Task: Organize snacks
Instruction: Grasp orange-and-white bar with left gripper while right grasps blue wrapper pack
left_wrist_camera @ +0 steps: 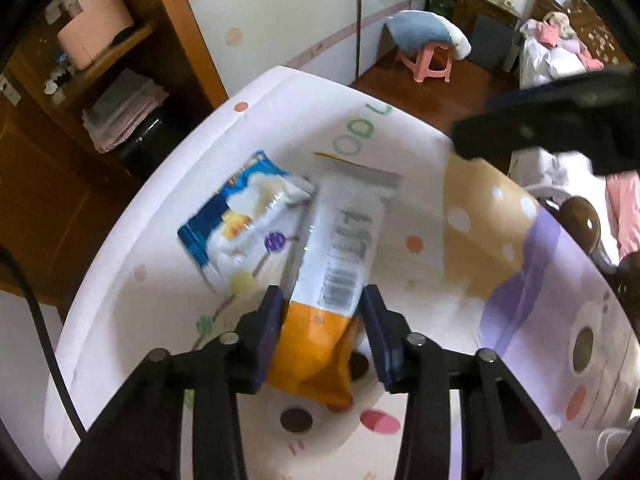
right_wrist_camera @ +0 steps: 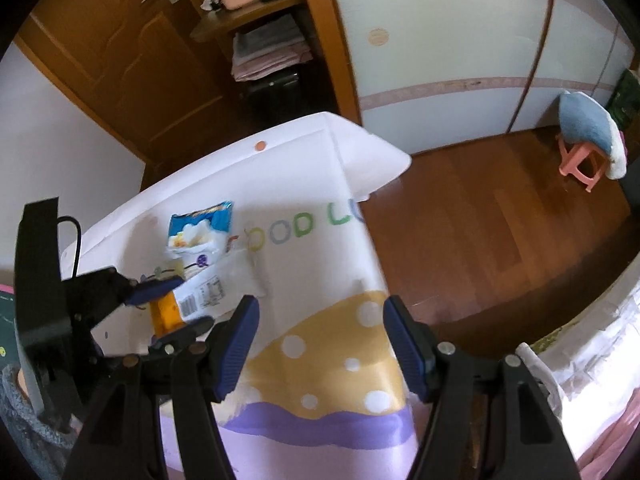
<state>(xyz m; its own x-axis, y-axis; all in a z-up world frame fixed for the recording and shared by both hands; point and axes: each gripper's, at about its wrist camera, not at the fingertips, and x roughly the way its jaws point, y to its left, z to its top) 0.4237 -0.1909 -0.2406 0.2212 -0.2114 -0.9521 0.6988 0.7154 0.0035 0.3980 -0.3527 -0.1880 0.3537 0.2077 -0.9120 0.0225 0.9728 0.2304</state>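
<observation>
A long white and orange snack packet [left_wrist_camera: 340,264] lies on the printed table cloth [left_wrist_camera: 420,280], its orange end between my left gripper's [left_wrist_camera: 322,300] fingers. The jaws stand around it with a gap on the right side, so I cannot tell if they grip it. A blue and white snack bag [left_wrist_camera: 244,216] lies just left of it, touching its top end. In the right wrist view the left gripper [right_wrist_camera: 176,304] holds around the same packet [right_wrist_camera: 200,296], with the blue bag [right_wrist_camera: 200,228] behind. My right gripper [right_wrist_camera: 320,336] is open and empty above the yellow dotted patch of the cloth.
The table's far corner [right_wrist_camera: 372,160] overhangs a wooden floor [right_wrist_camera: 500,220]. A pink stool [right_wrist_camera: 580,160] with a blue cushion stands by the wardrobe. A wooden shelf [left_wrist_camera: 100,52] with folded cloths is at the left. A dark wooden chair knob [left_wrist_camera: 580,224] is near the table's right edge.
</observation>
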